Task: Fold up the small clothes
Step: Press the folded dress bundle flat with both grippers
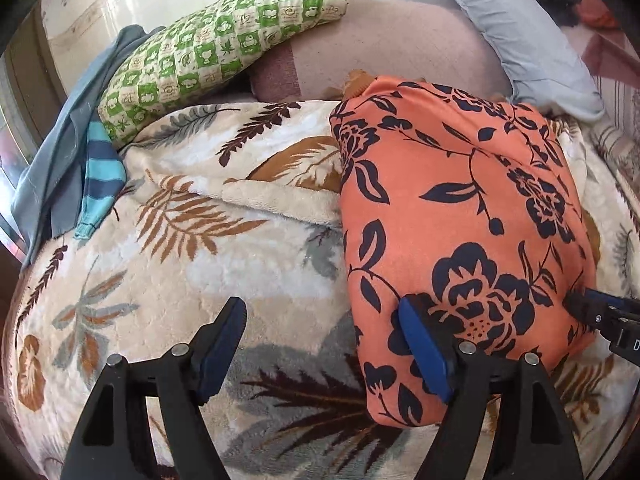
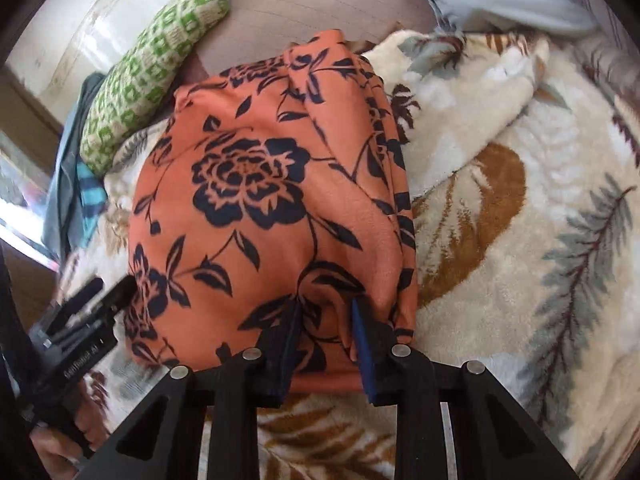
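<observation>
An orange garment with a dark floral print (image 1: 460, 216) lies folded on a leaf-patterned blanket (image 1: 180, 272). My left gripper (image 1: 320, 316) is open and empty; its right finger (image 1: 420, 344) rests on the garment's near left edge, its left finger over the blanket. In the right wrist view the garment (image 2: 264, 200) fills the middle. My right gripper (image 2: 326, 312) is partly closed on a pinch of the garment's near edge. The right gripper also shows in the left wrist view (image 1: 592, 308) at the garment's right edge, and the left gripper in the right wrist view (image 2: 104, 296).
A green checked pillow (image 1: 216, 48) lies at the back left, beside grey-blue cloth (image 1: 60, 152) and a striped blue garment (image 1: 100, 176). A pink cushion (image 1: 400, 48) and a pale blue pillow (image 1: 520, 32) sit behind. The blanket has a raised fold (image 2: 472, 96).
</observation>
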{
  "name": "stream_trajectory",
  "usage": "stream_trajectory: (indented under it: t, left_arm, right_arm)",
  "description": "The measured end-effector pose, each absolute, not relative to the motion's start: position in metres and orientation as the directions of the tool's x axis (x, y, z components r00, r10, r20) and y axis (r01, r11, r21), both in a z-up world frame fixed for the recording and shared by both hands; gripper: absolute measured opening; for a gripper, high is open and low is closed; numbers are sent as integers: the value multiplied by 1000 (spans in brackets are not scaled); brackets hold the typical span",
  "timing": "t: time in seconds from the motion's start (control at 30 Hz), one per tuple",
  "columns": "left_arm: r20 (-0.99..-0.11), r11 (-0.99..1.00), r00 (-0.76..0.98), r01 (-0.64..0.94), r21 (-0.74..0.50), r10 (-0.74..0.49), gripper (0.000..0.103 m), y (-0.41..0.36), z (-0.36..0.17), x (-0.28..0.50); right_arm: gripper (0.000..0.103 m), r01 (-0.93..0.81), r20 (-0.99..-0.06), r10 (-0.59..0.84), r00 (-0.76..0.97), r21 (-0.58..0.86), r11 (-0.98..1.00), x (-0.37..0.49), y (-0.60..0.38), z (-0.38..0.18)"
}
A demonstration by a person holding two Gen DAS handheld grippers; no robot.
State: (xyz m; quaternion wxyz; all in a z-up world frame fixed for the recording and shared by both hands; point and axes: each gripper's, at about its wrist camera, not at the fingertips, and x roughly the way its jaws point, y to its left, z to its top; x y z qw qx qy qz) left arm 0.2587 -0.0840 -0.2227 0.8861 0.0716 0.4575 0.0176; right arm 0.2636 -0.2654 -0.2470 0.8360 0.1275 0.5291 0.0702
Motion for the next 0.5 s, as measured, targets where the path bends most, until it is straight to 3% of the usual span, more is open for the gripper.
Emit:
stream_trajectory:
  t: [0.17,0.5]
  left_arm:
    - [-812,999,581,-9,53,49,80,-74,-222,258]
    - [-801,998,596,-14,56,53,80,-78,-222,264]
  right_arm:
    - [30,20,-873,237,426,271,962,266,-258,-243]
    - [30,-3,-870,270,412,295,956,264,-263,-245]
